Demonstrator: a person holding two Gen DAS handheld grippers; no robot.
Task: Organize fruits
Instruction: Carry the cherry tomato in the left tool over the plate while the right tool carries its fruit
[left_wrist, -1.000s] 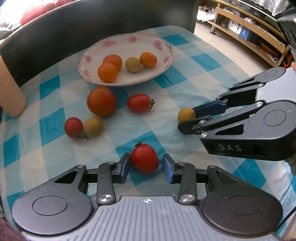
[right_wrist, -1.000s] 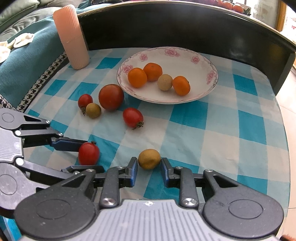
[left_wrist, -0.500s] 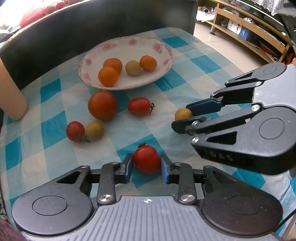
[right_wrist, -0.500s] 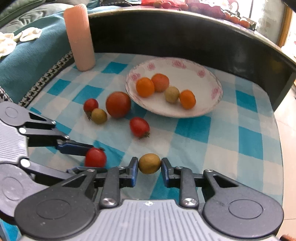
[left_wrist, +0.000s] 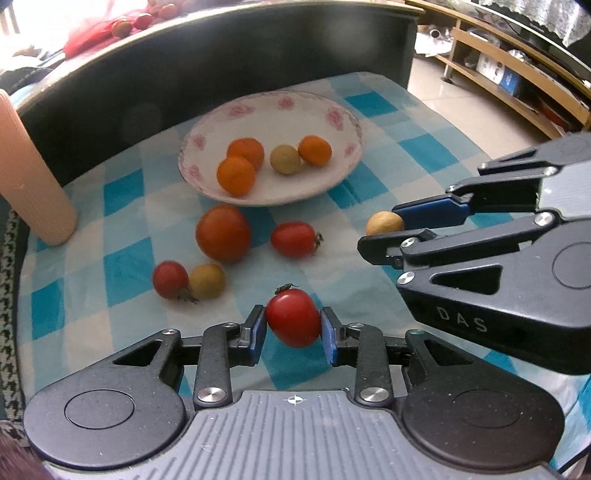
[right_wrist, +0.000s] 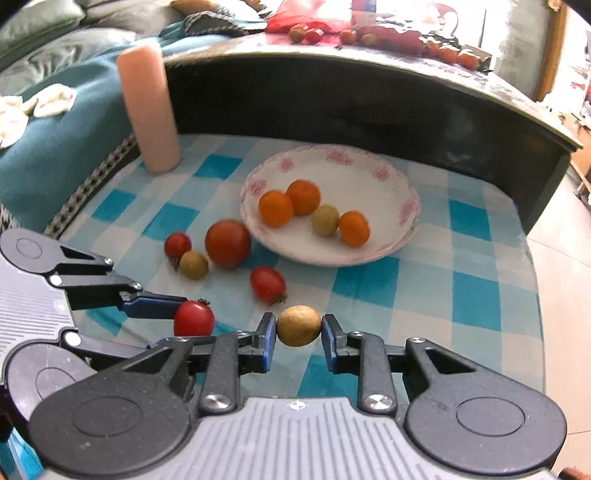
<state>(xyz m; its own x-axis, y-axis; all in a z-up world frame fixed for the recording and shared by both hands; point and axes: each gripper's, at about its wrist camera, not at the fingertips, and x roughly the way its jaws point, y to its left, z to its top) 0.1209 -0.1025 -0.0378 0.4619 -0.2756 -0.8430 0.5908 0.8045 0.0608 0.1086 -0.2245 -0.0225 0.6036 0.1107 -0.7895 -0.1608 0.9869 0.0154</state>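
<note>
My left gripper (left_wrist: 293, 328) is shut on a red cherry tomato (left_wrist: 293, 318), lifted above the checked cloth. My right gripper (right_wrist: 298, 332) is shut on a tan round fruit (right_wrist: 298, 325), also raised. In the left wrist view the right gripper (left_wrist: 384, 227) shows at the right with the tan fruit (left_wrist: 384, 222). The floral plate (left_wrist: 332, 177) holds three orange fruits and one tan fruit. On the cloth lie a big tomato (left_wrist: 222, 232), an oval tomato (left_wrist: 293, 239), a small tomato (left_wrist: 170, 278) and a tan fruit (left_wrist: 207, 281).
A pink ribbed cylinder (right_wrist: 149, 110) stands at the back left of the cloth. A dark raised wall (right_wrist: 369, 107) curves behind the plate. The table edge (right_wrist: 535, 280) drops to floor on the right. Wooden shelves (left_wrist: 517, 74) stand beyond.
Both grippers have closed on their fruits and risen from the cloth; the plate and loose tomatoes now appear farther away.
</note>
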